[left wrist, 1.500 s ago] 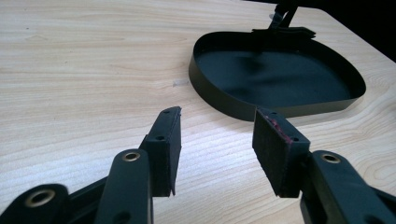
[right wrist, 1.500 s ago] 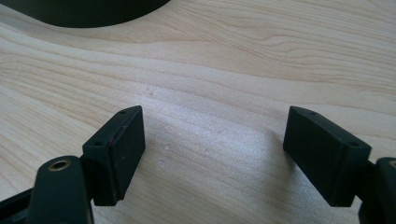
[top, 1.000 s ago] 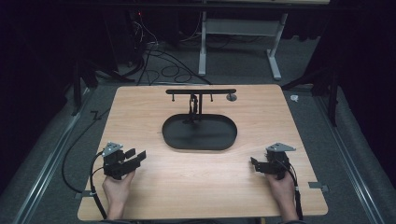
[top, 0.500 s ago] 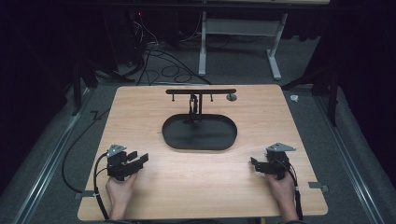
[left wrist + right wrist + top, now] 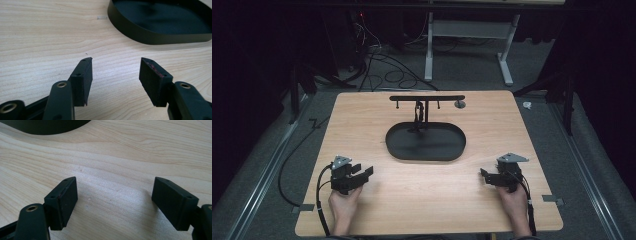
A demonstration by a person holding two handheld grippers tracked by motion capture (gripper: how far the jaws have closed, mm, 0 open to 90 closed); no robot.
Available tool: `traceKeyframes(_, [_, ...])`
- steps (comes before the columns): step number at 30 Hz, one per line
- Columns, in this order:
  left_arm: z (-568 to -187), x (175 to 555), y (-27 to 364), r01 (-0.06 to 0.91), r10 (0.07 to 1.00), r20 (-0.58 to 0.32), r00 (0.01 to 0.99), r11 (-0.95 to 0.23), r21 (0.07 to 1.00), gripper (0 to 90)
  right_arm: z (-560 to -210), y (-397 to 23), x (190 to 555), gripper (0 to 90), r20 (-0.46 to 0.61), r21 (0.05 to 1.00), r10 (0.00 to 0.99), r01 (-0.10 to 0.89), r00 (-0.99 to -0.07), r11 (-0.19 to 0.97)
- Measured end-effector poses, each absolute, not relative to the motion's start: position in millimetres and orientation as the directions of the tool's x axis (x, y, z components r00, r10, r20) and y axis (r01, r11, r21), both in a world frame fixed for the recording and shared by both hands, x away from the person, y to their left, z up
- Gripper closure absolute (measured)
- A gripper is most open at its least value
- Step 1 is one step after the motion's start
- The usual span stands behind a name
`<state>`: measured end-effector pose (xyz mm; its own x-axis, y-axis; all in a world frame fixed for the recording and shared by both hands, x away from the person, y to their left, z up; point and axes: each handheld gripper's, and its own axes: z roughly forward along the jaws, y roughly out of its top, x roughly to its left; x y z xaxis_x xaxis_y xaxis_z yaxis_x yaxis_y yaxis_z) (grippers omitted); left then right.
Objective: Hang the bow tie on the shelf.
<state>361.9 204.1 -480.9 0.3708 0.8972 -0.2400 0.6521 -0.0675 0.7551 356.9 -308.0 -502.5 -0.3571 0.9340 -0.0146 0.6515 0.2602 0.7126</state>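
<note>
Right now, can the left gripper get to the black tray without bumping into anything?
Probably yes. Bare wood table lies between the left gripper and the black tray, and the jaws stand open with nothing between them.

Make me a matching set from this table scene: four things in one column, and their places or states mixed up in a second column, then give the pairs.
Things:
1. left tool
2. right tool
3. black oval tray
4. T-shaped stand

Places or states:
A. rises from the tray's far side
B. open over bare wood, near right of the table
C. lies in the middle of the table
D. open over bare wood, near left of the table

Pairs: 1-D, 2-B, 3-C, 4-A
</note>
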Motion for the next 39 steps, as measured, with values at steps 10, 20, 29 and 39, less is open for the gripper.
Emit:
traceKeyframes(10, [-489.5,365.1,197.6,0.651,0.908,-0.207,0.363,-0.088,0.754,44.1,-502.5,-308.0,356.9,21.8,-0.015,0.713,0.934,0.652,-0.357,0.260])
traceKeyframes(20, [-495.4,366.7,193.6,0.653,0.913,-0.187,0.361,-0.104,0.750,44.1,-502.5,-308.0,356.9,21.9,-0.014,0.713,0.934,0.652,-0.357,0.260])
traceKeyframes(29, [-497.5,367.8,190.5,0.647,0.916,-0.170,0.364,-0.118,0.753,44.0,-502.5,-307.9,356.9,21.9,-0.014,0.713,0.934,0.652,-0.357,0.260])
traceKeyframes(39, [-501.6,369.8,185.4,0.642,0.923,-0.128,0.363,-0.148,0.752,43.2,-502.5,-308.0,356.9,21.9,-0.015,0.713,0.934,0.651,-0.357,0.261])
